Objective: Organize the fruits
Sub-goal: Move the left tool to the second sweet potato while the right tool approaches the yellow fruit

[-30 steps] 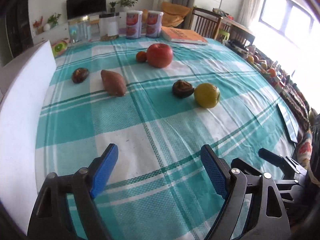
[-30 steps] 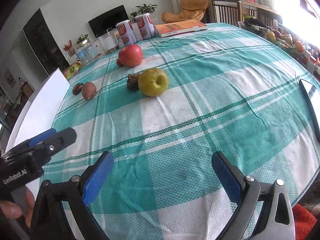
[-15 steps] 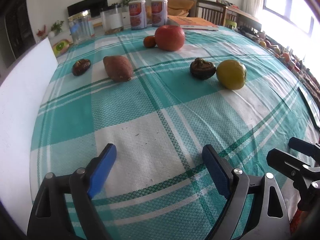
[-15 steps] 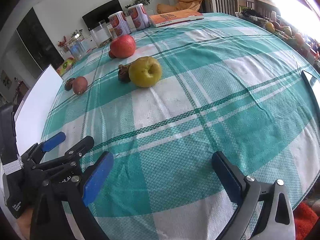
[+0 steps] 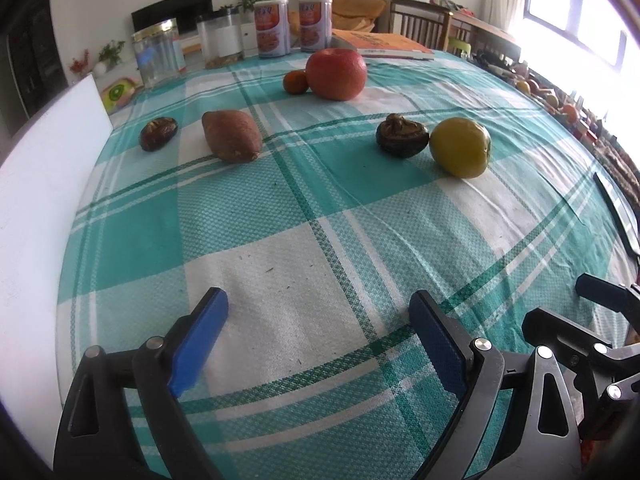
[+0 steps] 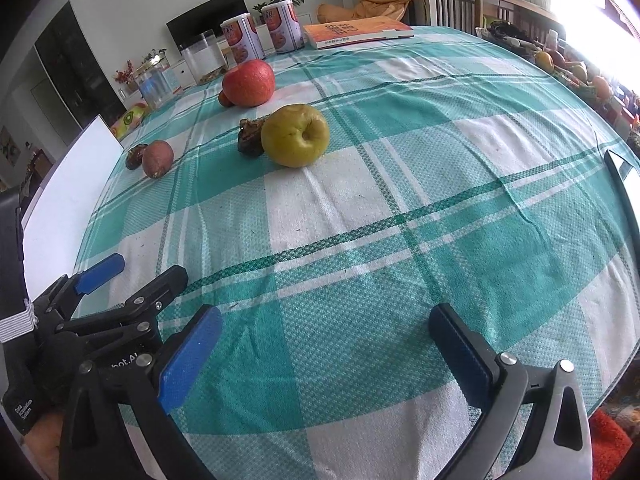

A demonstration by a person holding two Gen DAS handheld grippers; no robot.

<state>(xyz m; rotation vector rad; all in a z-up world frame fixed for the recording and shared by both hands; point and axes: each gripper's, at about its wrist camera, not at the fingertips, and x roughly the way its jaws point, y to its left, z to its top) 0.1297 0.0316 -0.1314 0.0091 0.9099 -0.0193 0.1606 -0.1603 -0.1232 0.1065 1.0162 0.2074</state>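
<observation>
Ahead of the left gripper [image 5: 318,320], whose jaws stand wide apart over the checked tablecloth [image 5: 280,208] with nothing between them, lie a sweet potato [image 5: 231,135], a dark mushroom [image 5: 401,135] touching a yellow apple [image 5: 460,147], and farther off a red apple [image 5: 336,74] beside a small orange [image 5: 295,81]. Likewise, the right gripper [image 6: 326,330] is spread and empty, the yellow apple [image 6: 296,135] well beyond it.

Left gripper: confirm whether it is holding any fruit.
No. The left gripper is open and empty over the tablecloth, short of the sweet potato.
</observation>
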